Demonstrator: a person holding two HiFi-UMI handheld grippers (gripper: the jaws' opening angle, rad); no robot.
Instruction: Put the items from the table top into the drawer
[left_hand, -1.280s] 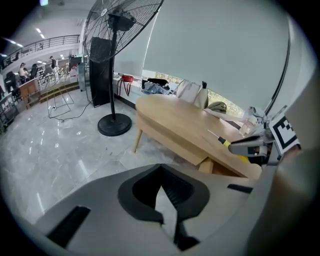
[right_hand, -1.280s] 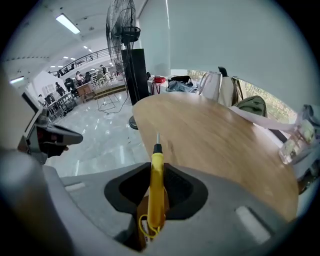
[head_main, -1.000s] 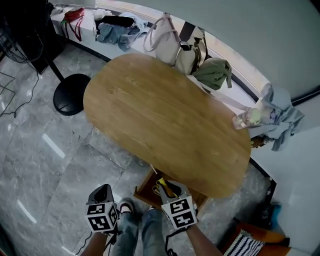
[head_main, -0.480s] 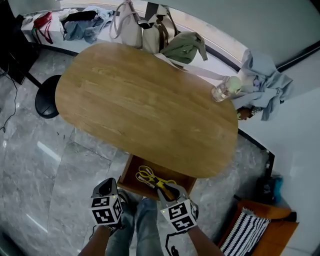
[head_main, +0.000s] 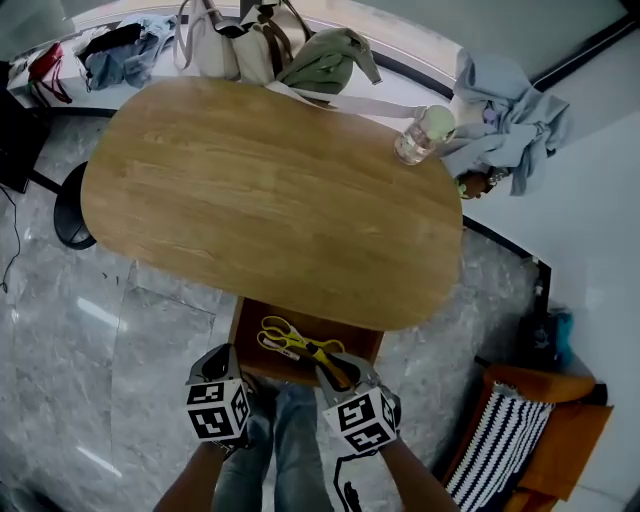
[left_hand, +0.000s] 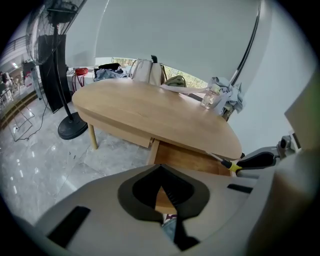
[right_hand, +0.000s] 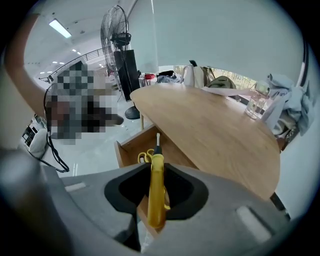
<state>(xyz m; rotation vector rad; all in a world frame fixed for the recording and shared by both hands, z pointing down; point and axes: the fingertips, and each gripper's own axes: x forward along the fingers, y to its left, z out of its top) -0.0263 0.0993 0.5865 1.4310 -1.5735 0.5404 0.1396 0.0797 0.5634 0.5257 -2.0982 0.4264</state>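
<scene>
An oval wooden table (head_main: 270, 190) has an open drawer (head_main: 245, 335) under its near edge, with yellow scissors (head_main: 278, 335) lying inside. My right gripper (head_main: 338, 370) is shut on a yellow-handled tool (right_hand: 156, 192) whose thin tip points out over the drawer; the tool's tip (left_hand: 227, 164) also shows in the left gripper view. Left of it, my left gripper (head_main: 215, 365) hangs just before the drawer's front, jaws shut with nothing between them (left_hand: 162, 192). A clear glass jar (head_main: 420, 135) stands on the table's far right end.
Handbags (head_main: 240, 45), a green cloth (head_main: 325, 60) and blue clothes (head_main: 505, 120) lie on the window ledge behind the table. A fan's black base (head_main: 70, 205) stands at the left. A striped cushion (head_main: 500, 460) sits at the right. The person's legs (head_main: 270, 450) are below the drawer.
Both grippers have moved along the table's near edge to the drawer's front. More of the drawer and the scissors shows now. The yellow tool stays in the right gripper.
</scene>
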